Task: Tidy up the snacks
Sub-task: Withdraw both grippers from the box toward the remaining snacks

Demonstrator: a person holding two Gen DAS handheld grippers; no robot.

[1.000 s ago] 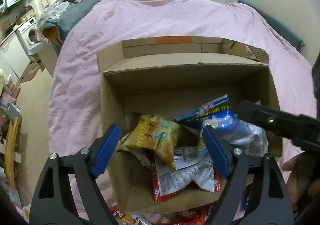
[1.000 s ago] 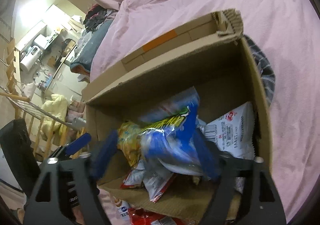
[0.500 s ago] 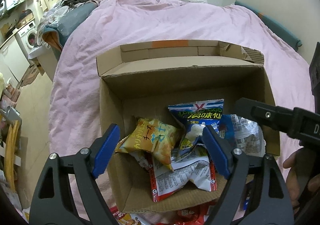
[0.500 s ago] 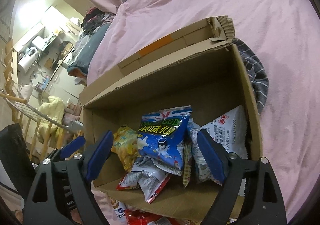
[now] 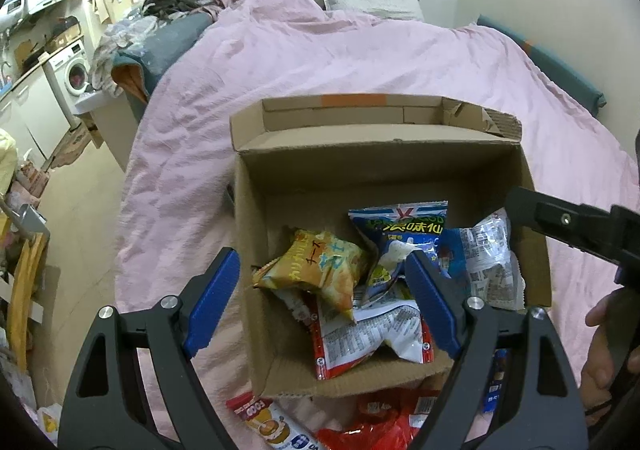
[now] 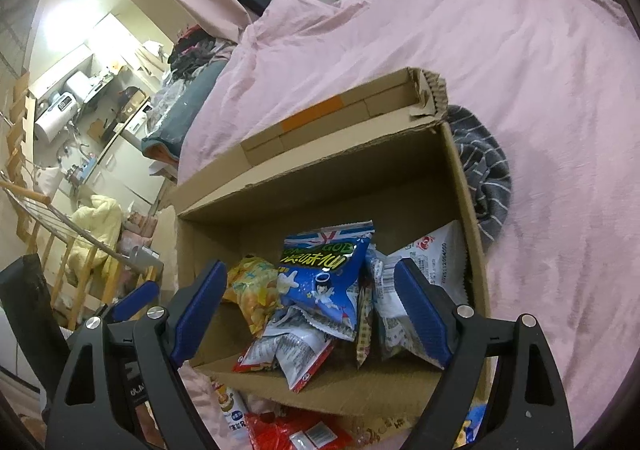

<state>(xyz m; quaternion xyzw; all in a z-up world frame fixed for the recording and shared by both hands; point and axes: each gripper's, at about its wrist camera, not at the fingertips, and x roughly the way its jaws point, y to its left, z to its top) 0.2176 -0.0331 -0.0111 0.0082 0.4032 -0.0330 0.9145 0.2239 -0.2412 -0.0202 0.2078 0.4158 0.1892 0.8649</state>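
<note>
While the open brown cardboard box [image 5: 256, 234] sits on the bed's pink quilt [image 5: 320, 61], both tools hang above its near edge with nothing between their blue pads. The left gripper [image 5: 320, 306] has its jaws spread wide and empty, one pad outside the box's left wall and the other over the packets inside. The right gripper [image 6: 312, 310] likewise has its jaws wide apart and holds nothing.

Inside the box, a blue snack bag with a flag pattern along its top edge [image 6: 324, 270] lies on top of the heap, roughly in the middle. A yellow crinkled snack bag [image 5: 316, 266] lies just to its left, touching it. Beneath them sits a white packet with red edging and small printed text [image 5: 368, 334], and a white packet with a red logo [image 6: 436, 254] leans against the right wall.

Outside the box, at its near side, a red packet [image 6: 288, 430] and a pale packet with a pudding picture [image 5: 272, 426] lie on the quilt. A dark grey striped cloth [image 6: 480, 169] rests just beside the box's right wall. A grey pillow [image 5: 372, 5] lies at the far end of the bed.
</note>
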